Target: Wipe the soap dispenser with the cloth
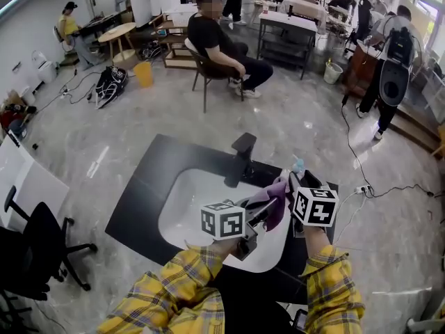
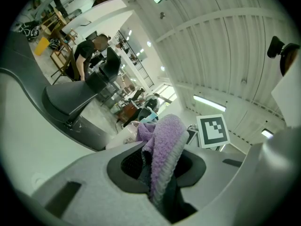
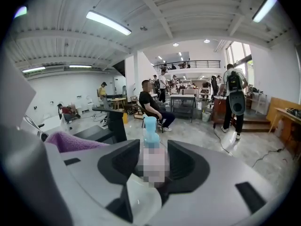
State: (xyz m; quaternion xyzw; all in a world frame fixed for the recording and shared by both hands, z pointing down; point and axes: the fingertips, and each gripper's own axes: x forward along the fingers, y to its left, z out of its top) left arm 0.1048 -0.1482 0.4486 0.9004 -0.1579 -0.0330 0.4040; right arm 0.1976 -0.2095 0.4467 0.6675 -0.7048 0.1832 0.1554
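The left claw (image 2: 157, 173) is clamped on the purple cloth (image 2: 164, 142), which bunches up out of its jaws. The right claw (image 3: 153, 168) stands apart around the dispenser (image 3: 150, 131): the bottle is upright between the 2 jaws, close on both sides but not pinched. In the head view the cloth lies just beside the dispenser's blue pump, over the right edge of the sink (image 1: 184, 211); whether they touch is unclear. I judge the wiping just under way or about to start, and nothing shows how much is clean, so most may be left. The white sink sits in a black counter (image 1: 139, 193) with a black tap (image 1: 242, 152). Around is a big hall with a glossy grey floor (image 1: 104, 145), 1 seated person (image 1: 222, 47) and others standing by tables.
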